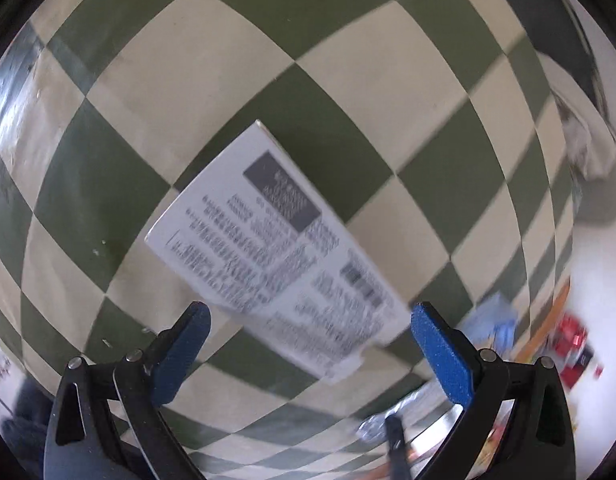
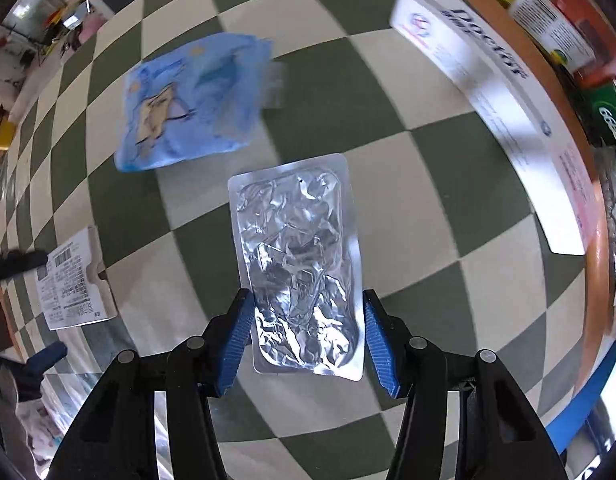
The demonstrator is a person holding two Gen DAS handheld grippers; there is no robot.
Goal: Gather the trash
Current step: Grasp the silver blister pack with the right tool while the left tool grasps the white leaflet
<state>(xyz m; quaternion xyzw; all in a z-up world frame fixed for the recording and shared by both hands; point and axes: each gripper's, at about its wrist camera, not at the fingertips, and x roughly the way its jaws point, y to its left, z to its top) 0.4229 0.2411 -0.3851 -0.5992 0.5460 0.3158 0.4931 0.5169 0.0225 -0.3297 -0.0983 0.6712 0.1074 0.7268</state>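
Much of what your left wrist camera gives you is smeared: the print on the white carton is unreadable, and the blue wrapper, the red packet and the silvery scrap at the bottom edge are only blurs. In your right wrist view the long white box lettered "Doctor" bends along the right side, lying against the wooden tray rim, and the packets inside that tray are cut off by the frame. The far-left edge there shows a dark blurred shape over the carton; you cannot tell what it is.

Your left gripper points down at the green-and-cream checked cloth, its blue pads wide apart. The carton lies flat on the cloth, angled, with its near corner between the fingertips; neither pad touches it.

Your right gripper also looks down on the cloth. The crumpled foil pouch lies flat, its near end between the two blue pads, which stand apart on either side, close to its edges. Whether they touch the foil you cannot tell. The blue wrapper lies beyond the pouch, up and to the left, apart from it.
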